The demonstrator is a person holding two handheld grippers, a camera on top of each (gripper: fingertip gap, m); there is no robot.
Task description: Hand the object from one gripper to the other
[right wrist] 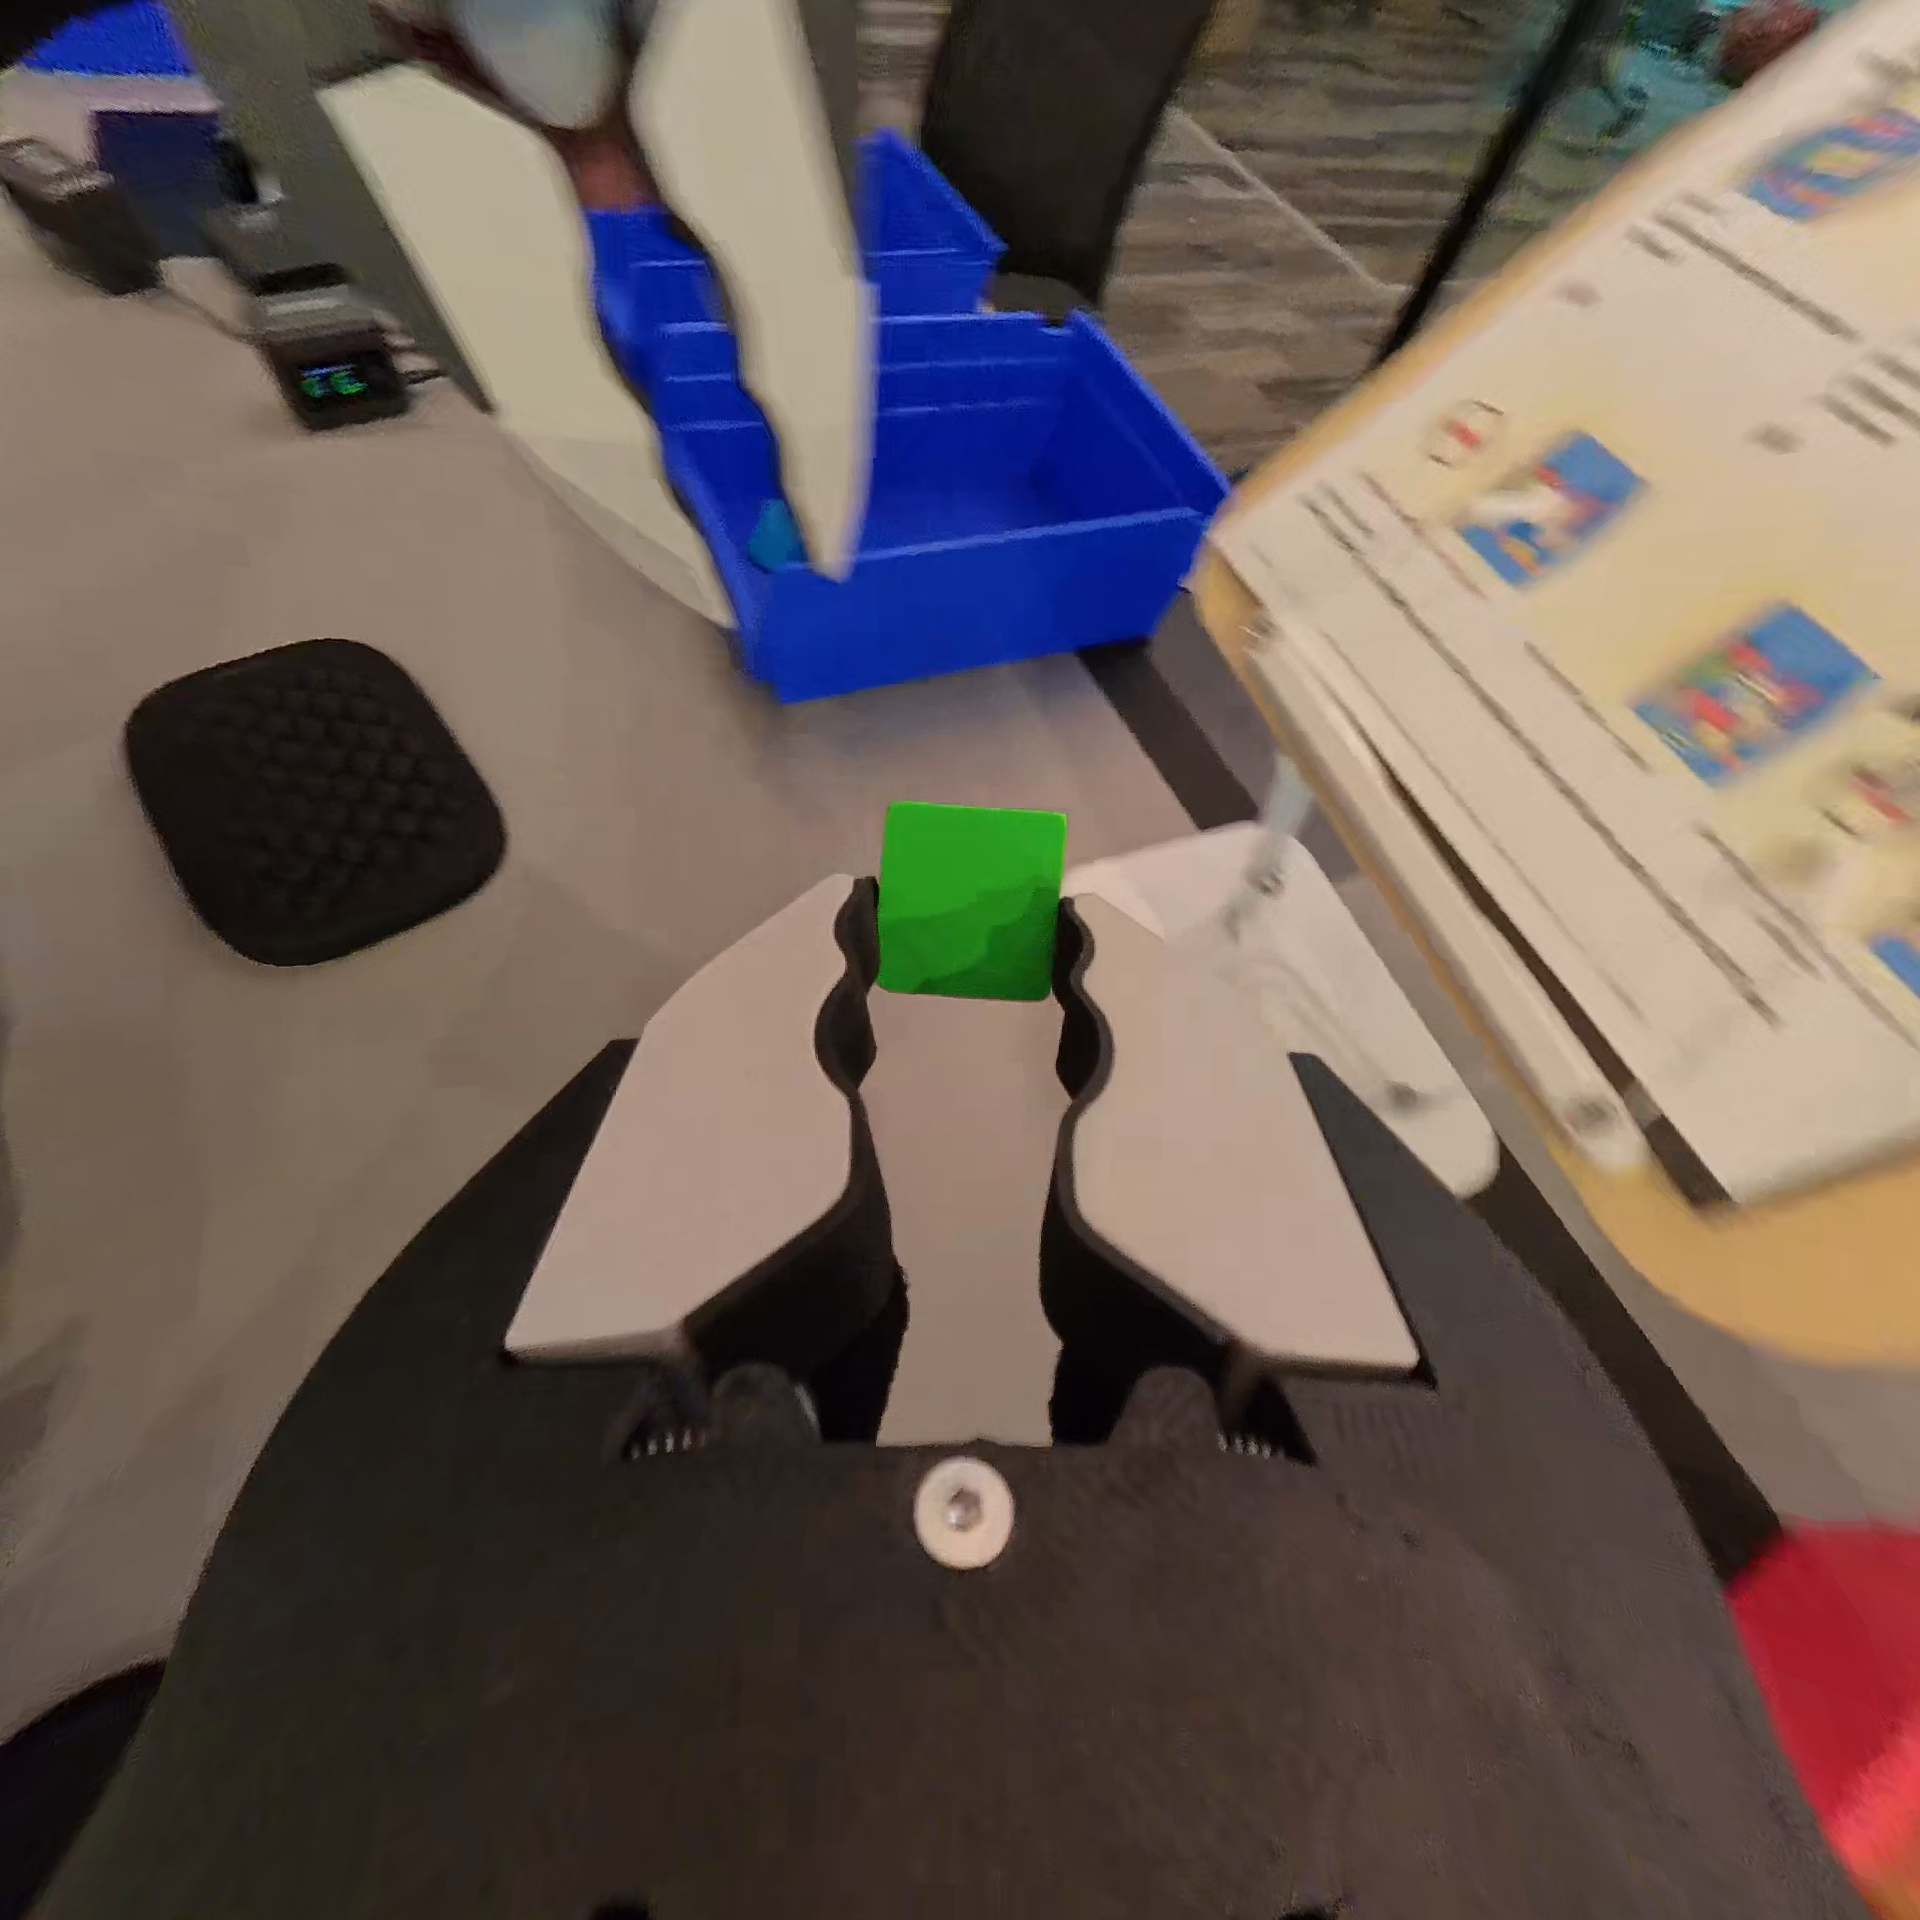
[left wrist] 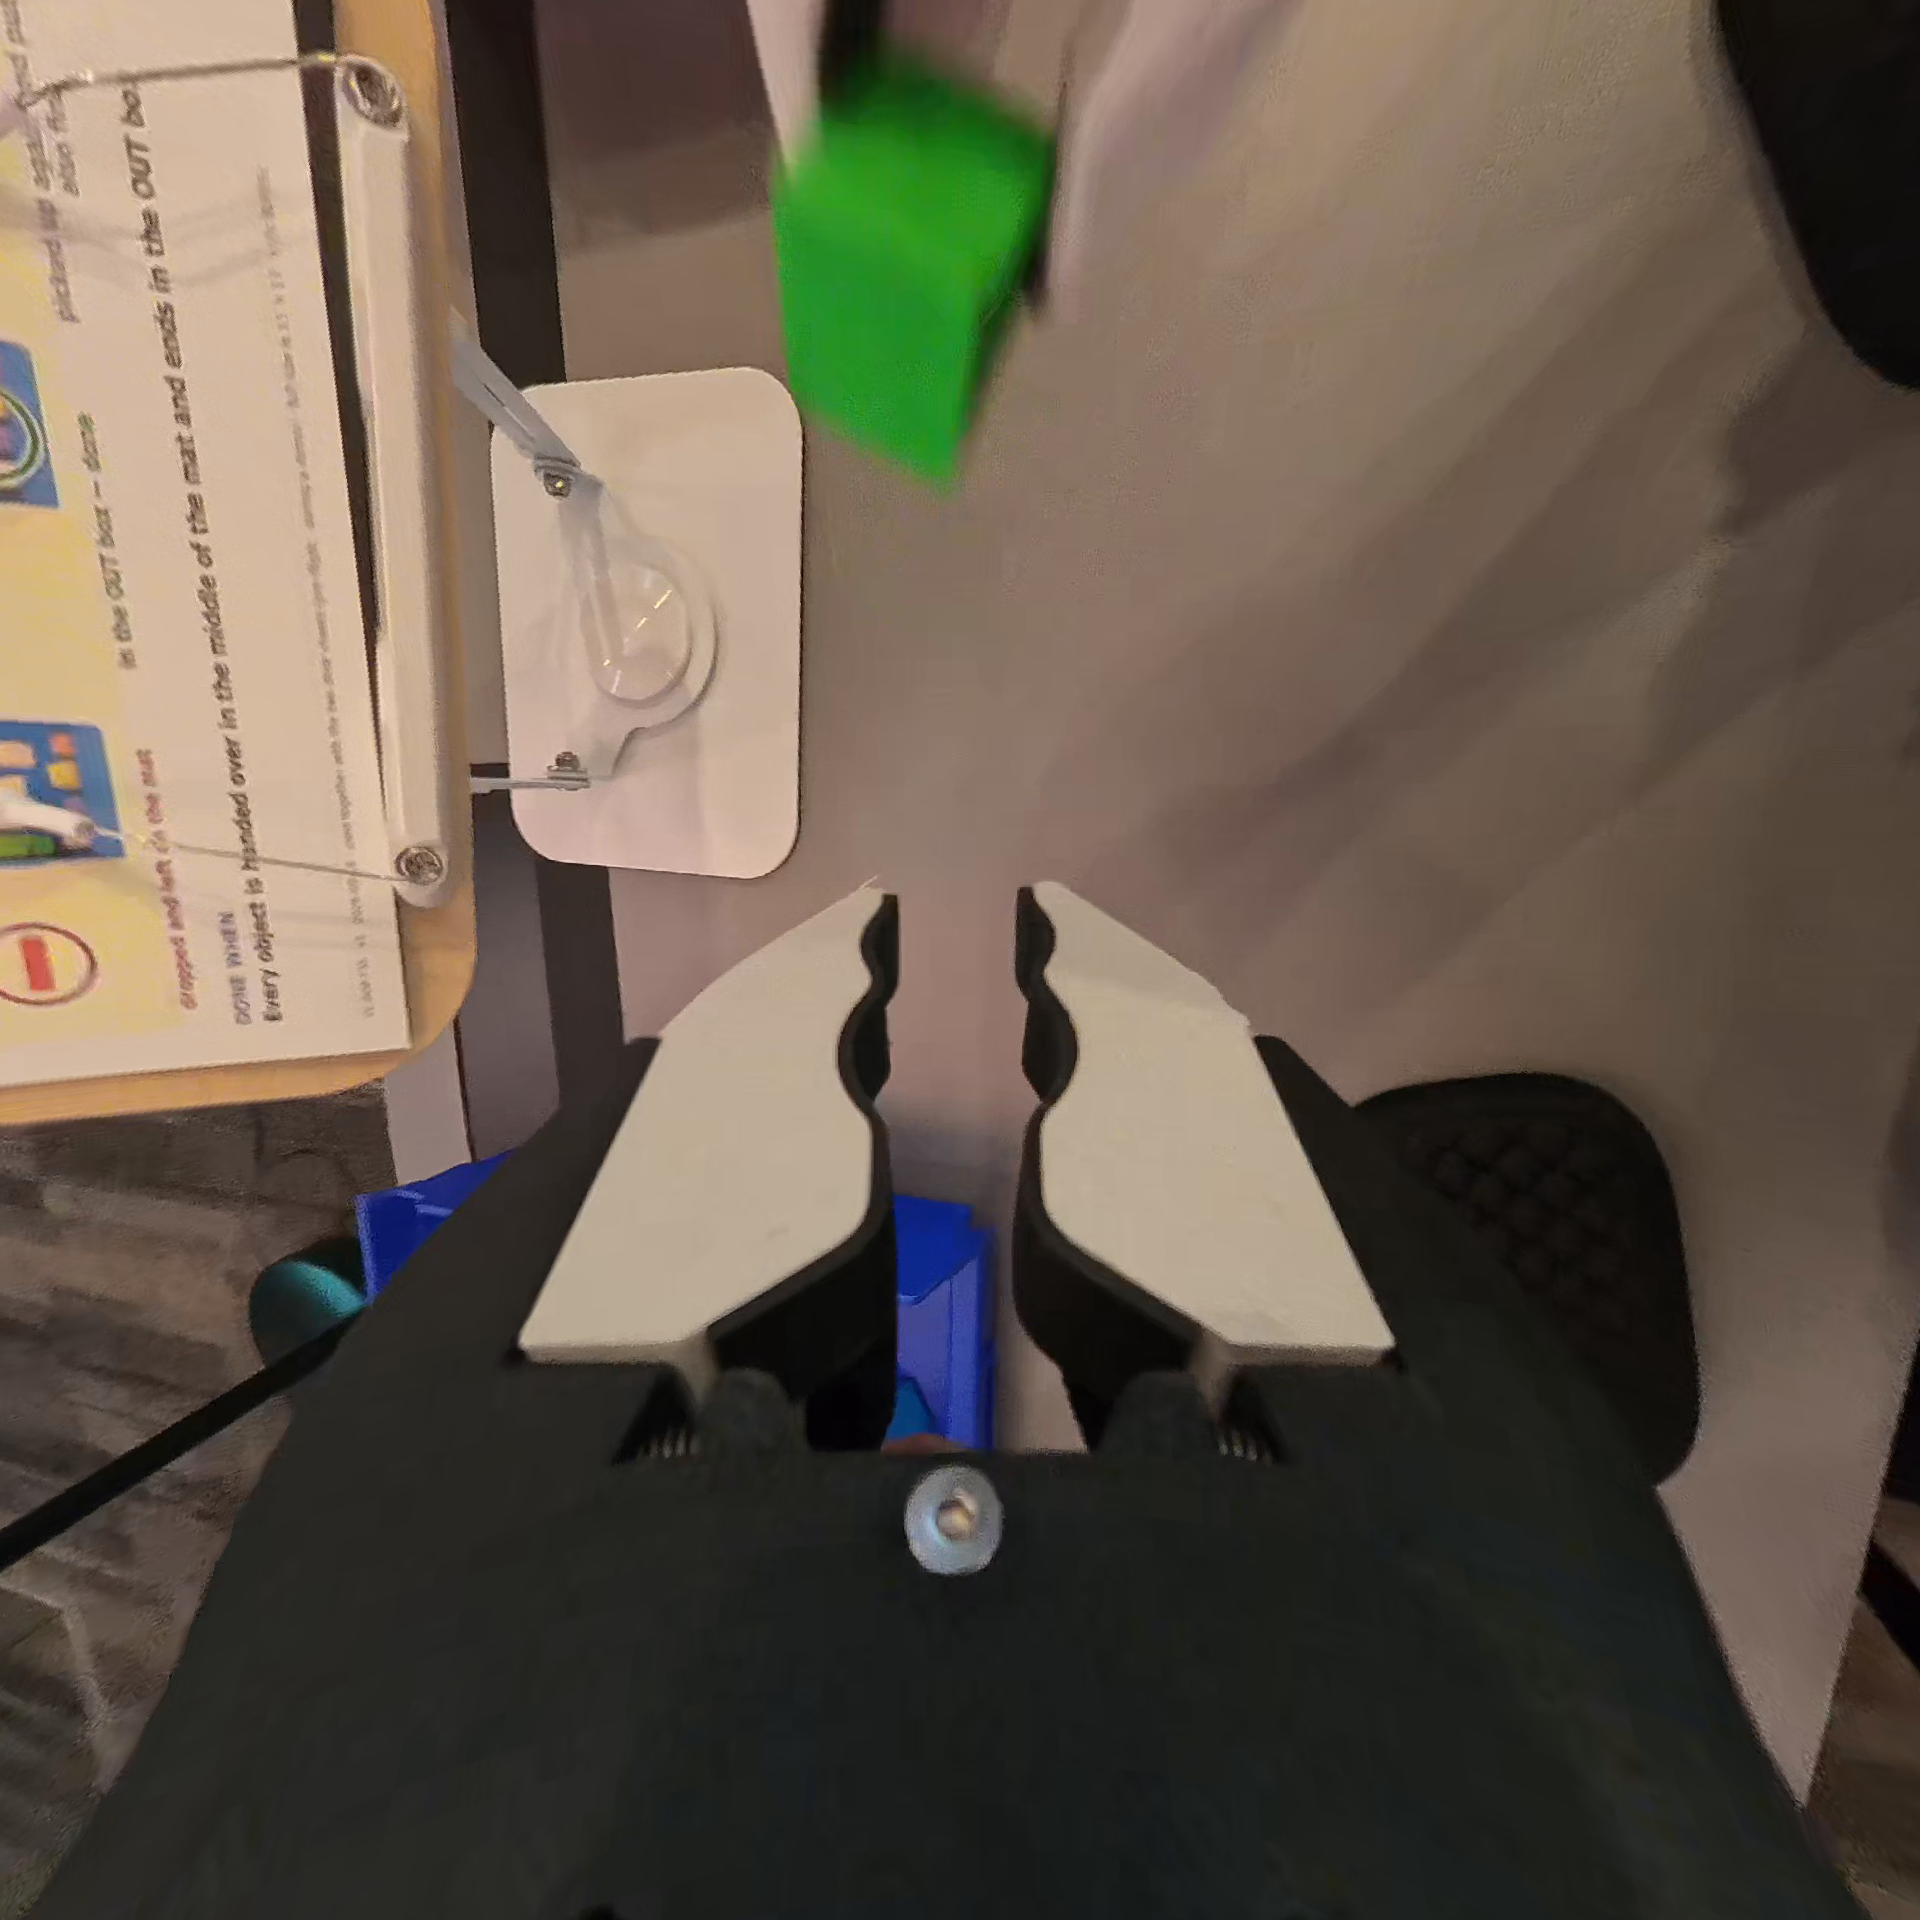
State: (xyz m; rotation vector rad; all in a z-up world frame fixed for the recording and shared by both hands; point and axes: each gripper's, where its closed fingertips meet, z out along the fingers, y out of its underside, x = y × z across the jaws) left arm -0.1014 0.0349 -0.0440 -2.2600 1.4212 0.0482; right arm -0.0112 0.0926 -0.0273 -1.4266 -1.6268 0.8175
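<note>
Right now the green block (right wrist: 971,902) sits clamped at the very tips of your right gripper (right wrist: 966,925), both black pads pressed on its side faces, about half the block sticking out past the fingertips into free air above the grey table (right wrist: 644,790). It looks roughly cube-like, so no real long axis to line up on; what matters is which faces are free, and those are the front face and the top and bottom. From your left gripper (left wrist: 956,914) the block (left wrist: 914,281) lies straight ahead and a bit up, well apart from the fingertips, slightly left of the jaw centreline. Your left jaws stand apart with nothing between them, only table showing through the gap. The gap looks narrower than the block from here, though motion blur makes that hard to call, so you'd probably want to spread wider before closing in. The move to come, as I read it, is the left going forward along its own finger axis to take the exposed half, pads on the faces the right isn't covering. In the right wrist view the left gripper's white fingers (right wrist: 800,312) hang high in front of the blue bin (right wrist: 935,613), tips pointing down toward the block. Black pad (right wrist: 312,800) lies off to the side, clipboard stand (right wrist: 1621,644) on the other side, near enough to watch.
</note>
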